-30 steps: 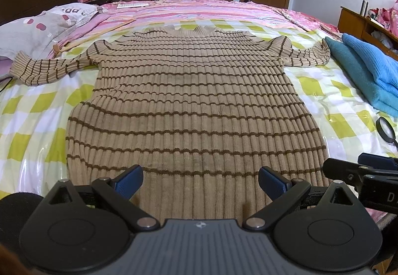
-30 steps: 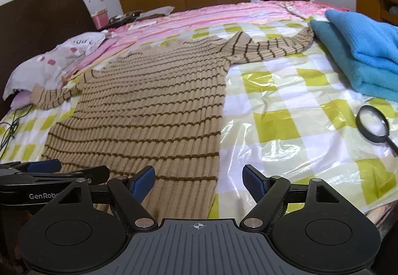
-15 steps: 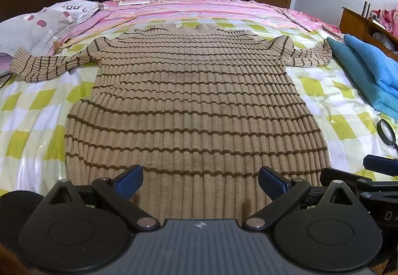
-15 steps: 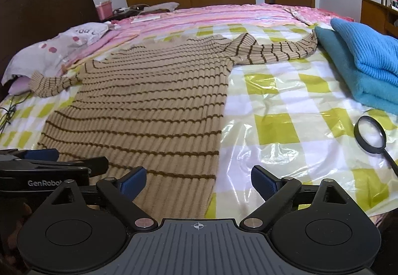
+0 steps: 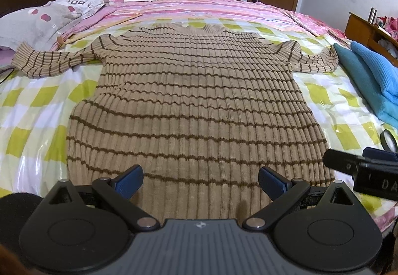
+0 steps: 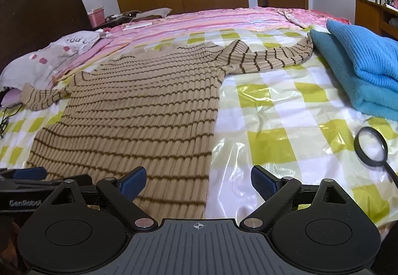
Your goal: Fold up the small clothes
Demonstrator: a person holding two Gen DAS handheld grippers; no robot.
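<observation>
Checked bedsheet [image 5: 37, 100]: striped ribbed sweater [image 5: 194, 105] laid flat, soft, limp; hem corners at lower frame best gripped; left gripper [image 5: 200, 181] and right gripper [image 6: 197, 181] held wide open, empty

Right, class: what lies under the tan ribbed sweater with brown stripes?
Under the tan ribbed sweater with brown stripes lies a glossy yellow-and-white checked plastic sheet; the part beneath the sweater is hidden.

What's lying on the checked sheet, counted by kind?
Striped sweater: 1
Folded blue knits: 2 (one teal, one brighter blue, stacked)
Magnifying glass: 1
Total: 4
</observation>
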